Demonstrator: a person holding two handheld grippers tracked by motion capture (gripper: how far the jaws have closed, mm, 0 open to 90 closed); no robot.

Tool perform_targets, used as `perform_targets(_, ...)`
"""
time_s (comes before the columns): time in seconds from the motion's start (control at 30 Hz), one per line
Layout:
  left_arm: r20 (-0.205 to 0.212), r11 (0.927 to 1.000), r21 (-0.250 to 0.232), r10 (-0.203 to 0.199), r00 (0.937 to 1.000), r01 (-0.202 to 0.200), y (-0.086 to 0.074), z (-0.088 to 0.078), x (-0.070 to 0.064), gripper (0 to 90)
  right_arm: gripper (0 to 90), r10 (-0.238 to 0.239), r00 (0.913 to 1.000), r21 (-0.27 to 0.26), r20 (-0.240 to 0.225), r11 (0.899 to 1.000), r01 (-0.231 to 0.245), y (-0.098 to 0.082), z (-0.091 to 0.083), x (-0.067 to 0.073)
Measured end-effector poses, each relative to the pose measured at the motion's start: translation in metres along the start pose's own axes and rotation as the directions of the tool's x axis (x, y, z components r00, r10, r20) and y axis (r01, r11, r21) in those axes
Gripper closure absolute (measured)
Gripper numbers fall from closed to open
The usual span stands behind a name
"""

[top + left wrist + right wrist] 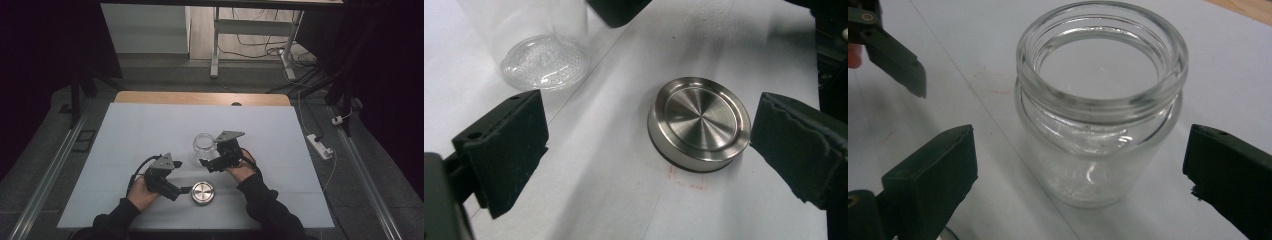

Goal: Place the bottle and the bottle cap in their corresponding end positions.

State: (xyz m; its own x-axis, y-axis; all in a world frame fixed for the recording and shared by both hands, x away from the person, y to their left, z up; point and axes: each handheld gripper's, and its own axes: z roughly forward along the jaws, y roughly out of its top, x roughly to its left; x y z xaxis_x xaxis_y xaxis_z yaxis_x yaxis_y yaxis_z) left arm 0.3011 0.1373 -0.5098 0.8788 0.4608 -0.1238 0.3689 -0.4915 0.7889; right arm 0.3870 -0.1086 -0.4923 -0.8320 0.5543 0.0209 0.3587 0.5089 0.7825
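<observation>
1. Between the left gripper's (649,145) wide jaws, neither pad clearly pressing, lies the round brushed-steel lid (699,121), flat on the table; it sits off-centre, its rim just at the pad at 3 o'clock and well apart from the pad at 9 o'clock.
2. Between the right gripper's (1078,175) jaws, also spread wide and touching nothing, stands the clear glass jar (1100,100), upright, mouth open and empty.
3. From above, the jar (205,145) stands on the white table (150,130) at about 12 o'clock from the lid (203,193), a little apart from it.
4. Judged from this, the step in hand is taking hold of lid and jar to cap the jar.
5. To do it well: slide the left gripper toward 3 o'clock so the lid centres before closing, and grip it by the rim, keeping it level.
6. Clamp the jar below its threaded neck, leaving the mouth free, and squeeze gently, since glass may slip or tip.
</observation>
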Motion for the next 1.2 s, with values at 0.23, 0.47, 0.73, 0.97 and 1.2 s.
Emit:
perform_targets(0.23, -0.014, 1.0, 0.002, -0.009, 0.9999, 0.009, -0.001, -0.003, 0.0, 2.7, 0.1, 0.029, 0.9992, 0.001, -0.026, 1.0, -0.029, -0.003, -0.009, -0.001)
perform_targets(0.47, -0.028, 0.9997, -0.003, -0.026, 0.9993, 0.026, -0.003, -0.01, 0.003, 2.7, 0.0, 0.036, 0.9988, -0.003, -0.033, 0.999, -0.037, -0.006, -0.016, 0.004)
perform_targets(0.73, -0.04, 0.9991, -0.001, -0.043, 0.9983, 0.043, -0.008, -0.017, 0.003, 2.7, 0.0, 0.049, 0.998, -0.022, -0.04, 0.999, -0.05, -0.009, -0.028, 0.01)
perform_targets(0.97, -0.043, 0.9987, 0.01, -0.05, 0.9978, 0.051, -0.012, -0.022, 0.001, 2.8, 0.0, 0.06, 0.9973, -0.028, -0.044, 0.998, -0.061, -0.012, -0.038, 0.01)
perform_targets(1.2, -0.03, 0.9964, 0.008, -0.084, 0.996, 0.084, -0.017, -0.031, 0.0, 2.5, 0.0, 0.045, 0.9984, -0.028, -0.036, 0.999, -0.046, -0.022, -0.049, 0.013)
